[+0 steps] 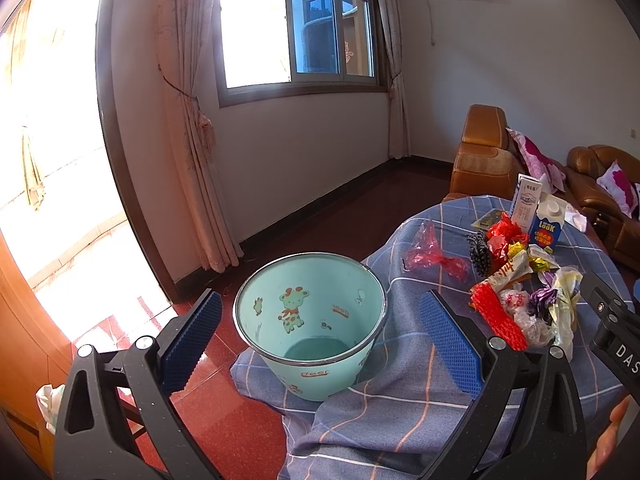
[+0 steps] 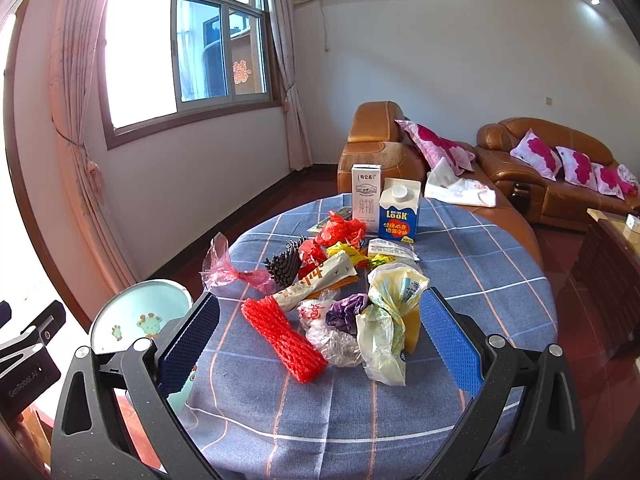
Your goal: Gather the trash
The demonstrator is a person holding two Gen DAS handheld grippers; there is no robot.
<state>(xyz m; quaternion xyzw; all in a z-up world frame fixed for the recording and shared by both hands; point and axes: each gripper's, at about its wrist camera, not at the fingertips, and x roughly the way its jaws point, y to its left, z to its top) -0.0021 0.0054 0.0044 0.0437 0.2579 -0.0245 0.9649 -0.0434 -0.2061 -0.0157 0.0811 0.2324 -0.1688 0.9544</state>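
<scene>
A pile of trash lies on the blue checked tablecloth [image 2: 480, 264]: a red foam net [image 2: 284, 340], clear and yellow plastic bags [image 2: 384, 320], a purple wrapper [image 2: 346, 312], a pink plastic bag [image 2: 228, 268], a black pine cone [image 2: 286, 264], red wrappers [image 2: 340, 230] and two cartons [image 2: 398, 210]. A mint green bin [image 1: 310, 324] with a giraffe print stands at the table's left edge; it also shows in the right wrist view [image 2: 140, 316]. My left gripper [image 1: 320, 340] is open around the bin's mouth. My right gripper [image 2: 320, 340] is open and empty just before the pile.
Brown leather sofas [image 2: 528, 160] with pink pillows stand behind the table. A window with tied curtains [image 2: 80, 152] is on the left wall. The floor [image 1: 224, 432] is red tile. A dark wooden cabinet [image 2: 612, 264] stands at the right.
</scene>
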